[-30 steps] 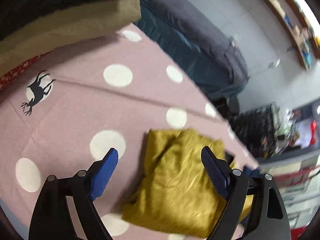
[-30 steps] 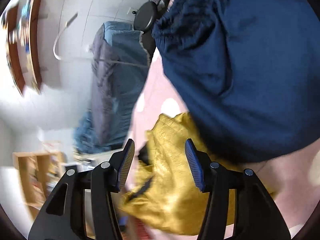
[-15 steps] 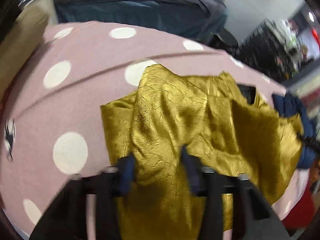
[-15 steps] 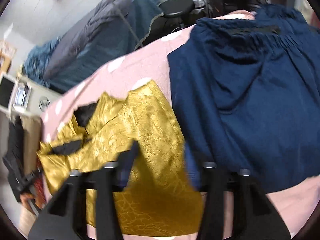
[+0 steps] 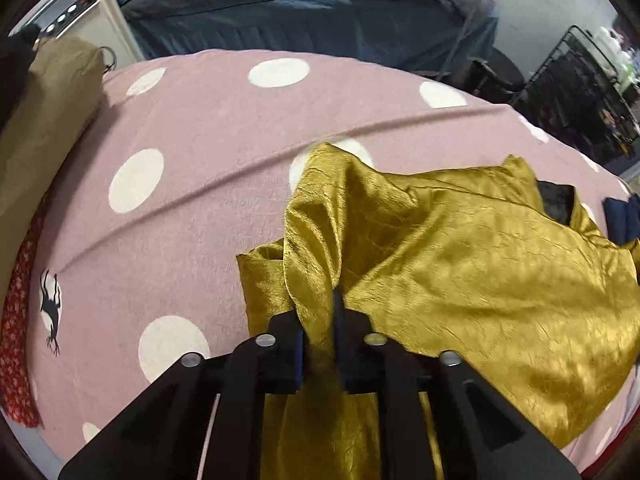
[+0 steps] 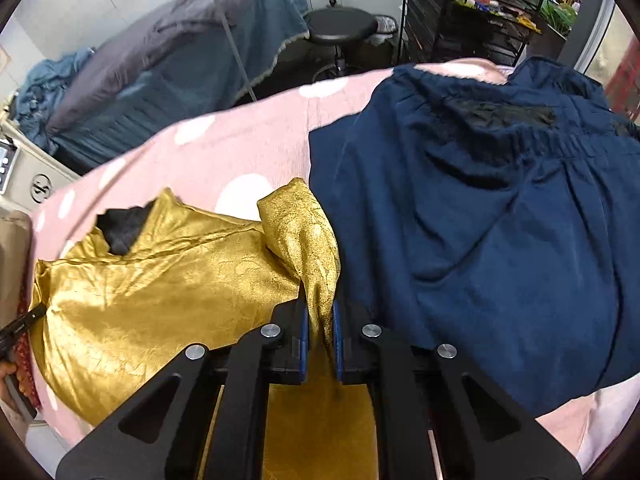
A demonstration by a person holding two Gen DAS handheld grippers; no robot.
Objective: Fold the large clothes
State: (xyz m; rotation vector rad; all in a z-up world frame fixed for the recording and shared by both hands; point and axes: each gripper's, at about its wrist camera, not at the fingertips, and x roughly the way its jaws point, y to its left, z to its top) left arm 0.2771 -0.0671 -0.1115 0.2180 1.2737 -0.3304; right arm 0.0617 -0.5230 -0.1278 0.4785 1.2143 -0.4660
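Observation:
A shiny gold garment [image 5: 480, 272] lies crumpled on a pink polka-dot sheet [image 5: 192, 216]. My left gripper [image 5: 318, 320] is shut on a raised fold at the garment's left edge. In the right wrist view my right gripper [image 6: 320, 320] is shut on a raised fold of the same gold garment [image 6: 160, 300] at its right edge. A black lining [image 6: 124, 228] shows at the garment's far opening. The left gripper's tip [image 6: 20, 324] shows at the left edge of the right wrist view.
A large navy garment [image 6: 500, 220] lies just right of the gold one, touching it. A tan cushion [image 5: 44, 112] and red patterned cloth [image 5: 16, 320] sit at the sheet's left. Beyond are a grey-blue covered sofa [image 5: 300, 12], a black stool [image 6: 340, 28] and wire shelving [image 6: 480, 12].
Both grippers were open above the gold garment a second ago. They came down and closed on folds at its two edges. The pinched fabric now stands up in ridges.

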